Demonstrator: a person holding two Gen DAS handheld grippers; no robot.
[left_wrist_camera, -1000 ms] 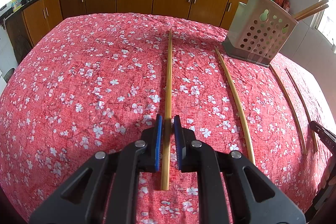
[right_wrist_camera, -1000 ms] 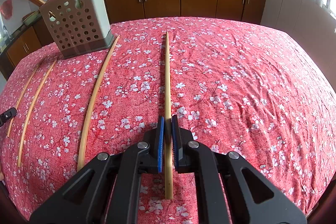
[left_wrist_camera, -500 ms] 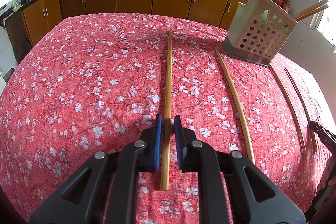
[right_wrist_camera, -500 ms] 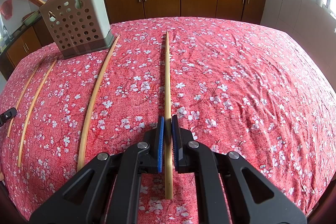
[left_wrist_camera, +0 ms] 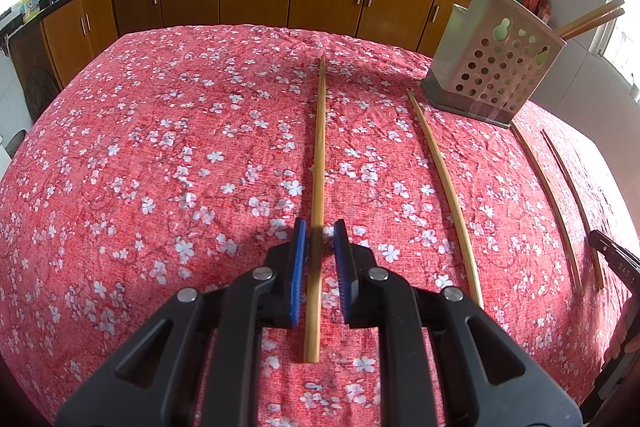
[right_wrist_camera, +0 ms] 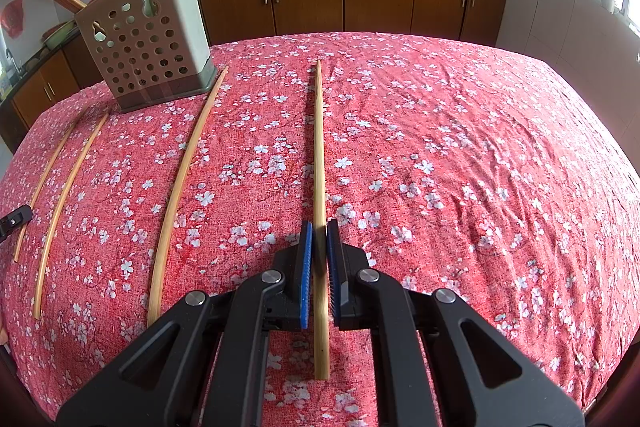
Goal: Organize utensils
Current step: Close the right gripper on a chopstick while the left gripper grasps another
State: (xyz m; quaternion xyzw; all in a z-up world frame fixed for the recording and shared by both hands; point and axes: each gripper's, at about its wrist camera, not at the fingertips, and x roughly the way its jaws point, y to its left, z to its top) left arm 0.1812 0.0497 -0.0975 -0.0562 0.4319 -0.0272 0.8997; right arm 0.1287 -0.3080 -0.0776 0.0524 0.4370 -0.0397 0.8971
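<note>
Two chopsticks, one per gripper: my left (left_wrist_camera: 320,231) brackets its stick (left_wrist_camera: 319,163) with gaps, my right (right_wrist_camera: 318,233) pinches its stick (right_wrist_camera: 319,155), both running straight ahead.

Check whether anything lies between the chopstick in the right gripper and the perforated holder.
Only a second bamboo chopstick lying on the red floral cloth, between the bamboo chopstick in the right gripper and the grey perforated utensil holder, far tip beside its base.
</note>
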